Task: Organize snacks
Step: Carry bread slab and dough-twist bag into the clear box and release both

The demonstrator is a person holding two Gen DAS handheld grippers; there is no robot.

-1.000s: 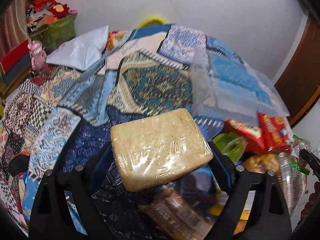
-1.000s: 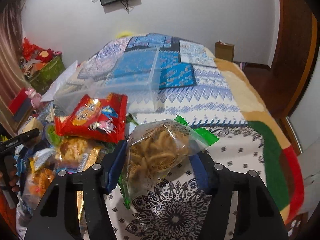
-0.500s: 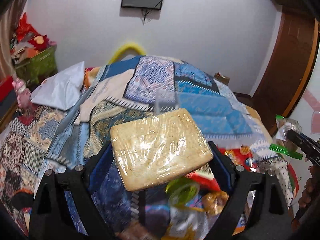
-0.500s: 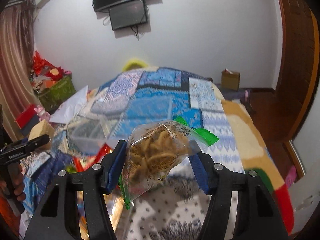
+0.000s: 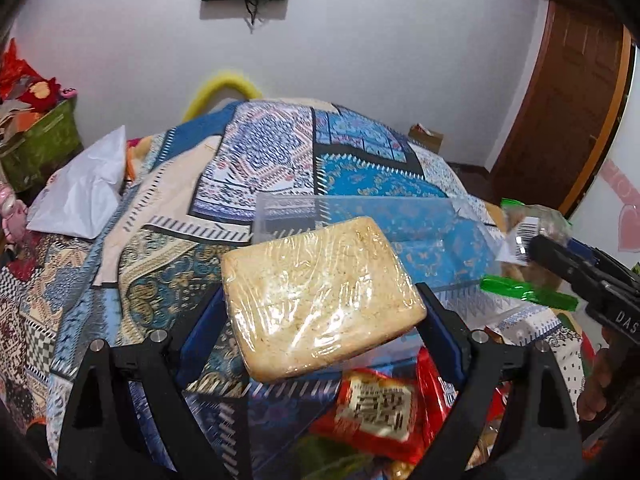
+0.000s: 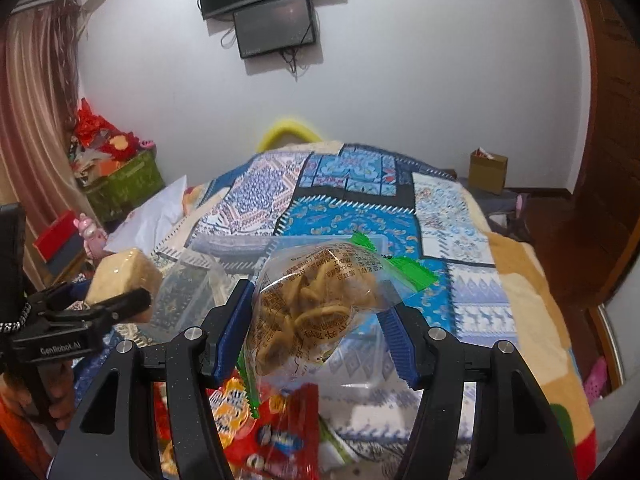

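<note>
My left gripper [image 5: 320, 320] is shut on a flat beige cake wrapped in clear film [image 5: 320, 300], held above the bed; it also shows in the right wrist view [image 6: 124, 276]. My right gripper [image 6: 316, 332] is shut on a clear bag of fried chips with green edges [image 6: 316, 308], seen at the right in the left wrist view [image 5: 528, 236]. A clear plastic box [image 5: 360, 216] stands on the bed just beyond both grippers. Red snack packs [image 5: 380, 404] lie below the grippers, also in the right wrist view [image 6: 272, 436].
A patchwork bedspread [image 5: 260, 168] covers the bed. A white bag [image 5: 84, 196] lies at the left. A green basket [image 6: 124, 188] of clutter stands by the curtain. A small cardboard box [image 6: 488, 168] and a wooden door [image 5: 560, 112] are at the right.
Both grippers have risen and tilted up with their loads. The clear box has come closer in front of them, and the snack pile has dropped to the bottom of both views.
</note>
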